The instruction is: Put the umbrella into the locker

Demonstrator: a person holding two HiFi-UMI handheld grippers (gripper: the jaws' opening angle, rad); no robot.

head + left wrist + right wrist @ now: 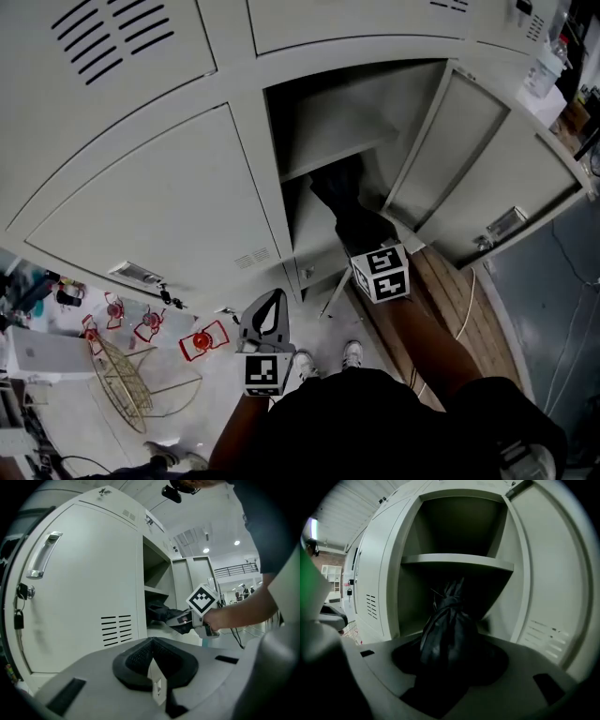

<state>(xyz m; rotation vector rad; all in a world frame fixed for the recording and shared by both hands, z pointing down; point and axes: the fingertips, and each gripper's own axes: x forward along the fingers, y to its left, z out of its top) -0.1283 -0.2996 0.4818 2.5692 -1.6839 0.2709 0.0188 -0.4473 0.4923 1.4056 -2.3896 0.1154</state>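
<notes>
The folded black umbrella (339, 190) points into the open locker (323, 127), below its shelf (457, 562). My right gripper (364, 234) is shut on the umbrella (447, 630), whose bundled fabric fills the space between the jaws and hides the pads. In the left gripper view the right gripper (185, 620) holds the umbrella (158, 612) at the locker's opening. The locker door (478, 169) stands swung open to the right. My left gripper (274, 302) hangs low in front of the closed lockers, shut with nothing in it (152, 656).
A closed locker door (84, 588) with a handle (42, 555) and hanging keys (18, 618) is left of the opening. On the floor lie red clips (202, 342), a gold wire basket (122, 375), a wooden board (450, 291) and a cable. The person's shoes (352, 354) are by the locker base.
</notes>
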